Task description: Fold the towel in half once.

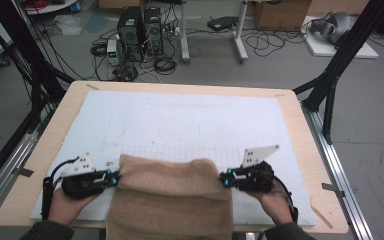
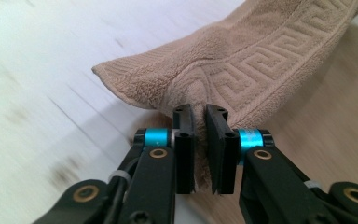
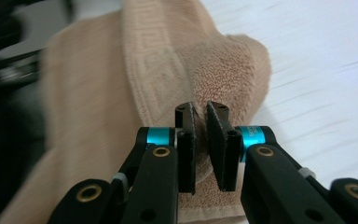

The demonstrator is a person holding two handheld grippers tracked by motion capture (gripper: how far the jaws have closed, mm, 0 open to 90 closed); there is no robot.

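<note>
A tan towel (image 1: 170,195) with a woven key-pattern border lies at the table's near edge and hangs over it toward the person. My left gripper (image 1: 115,178) pinches the towel's left edge; in the left gripper view its jaws press on a fold of the towel (image 2: 242,60) at the left gripper (image 2: 200,149). My right gripper (image 1: 223,178) holds the towel's right edge; in the right gripper view its jaws clamp the towel (image 3: 168,70) at the right gripper (image 3: 201,149). Both hands hold the towel stretched between them.
A white mat (image 1: 180,125) with a faint printed grid covers the wooden table (image 1: 300,130). Black frame struts stand at both sides. Computers, cables and boxes sit on the floor beyond the far edge.
</note>
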